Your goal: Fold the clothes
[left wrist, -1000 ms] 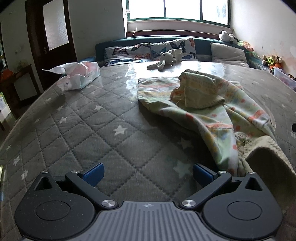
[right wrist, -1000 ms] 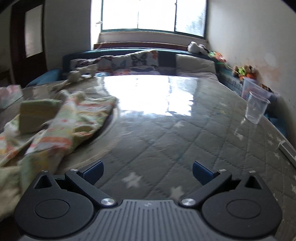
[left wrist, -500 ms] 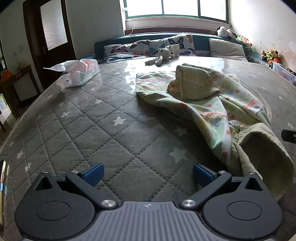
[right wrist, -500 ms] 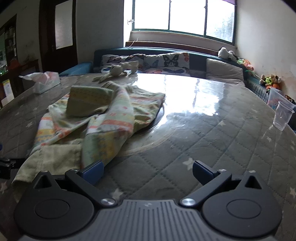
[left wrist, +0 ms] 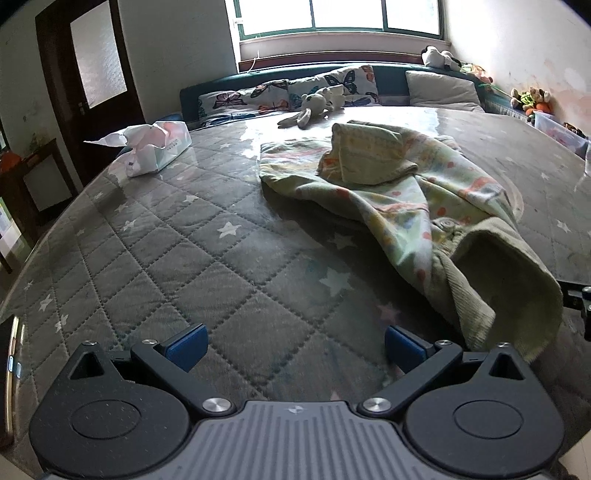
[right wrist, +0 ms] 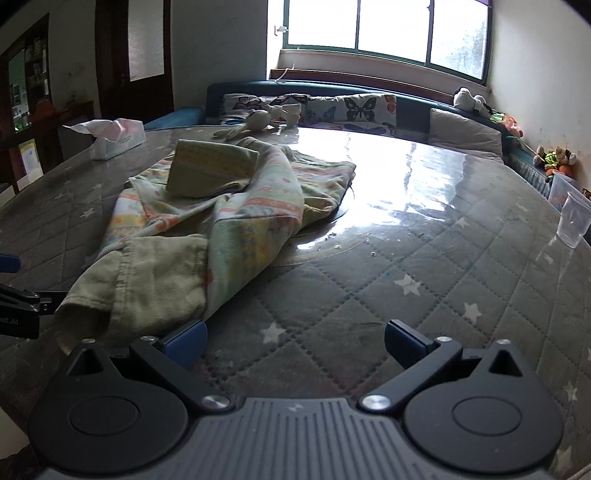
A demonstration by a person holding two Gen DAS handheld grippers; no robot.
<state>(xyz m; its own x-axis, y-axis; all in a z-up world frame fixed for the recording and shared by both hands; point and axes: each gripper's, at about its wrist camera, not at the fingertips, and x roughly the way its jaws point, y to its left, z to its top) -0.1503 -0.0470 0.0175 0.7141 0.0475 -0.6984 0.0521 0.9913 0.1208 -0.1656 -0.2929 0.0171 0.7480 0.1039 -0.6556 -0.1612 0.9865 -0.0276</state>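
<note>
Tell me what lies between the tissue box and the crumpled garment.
Only bare quilted star-print cover, as the left wrist view shows. Nothing sits between the tissue box and the garment. The plush rabbit lies farther back.

Left gripper (left wrist: 293,347) and right gripper (right wrist: 293,343) — both low, level, jaws spread wide, holding nothing

Daylight from the blown-out back window (right wrist: 384,27) throws white glare across the glossy grey star-quilted tabletop (right wrist: 402,184); fisheye edges bend and darken.
</note>
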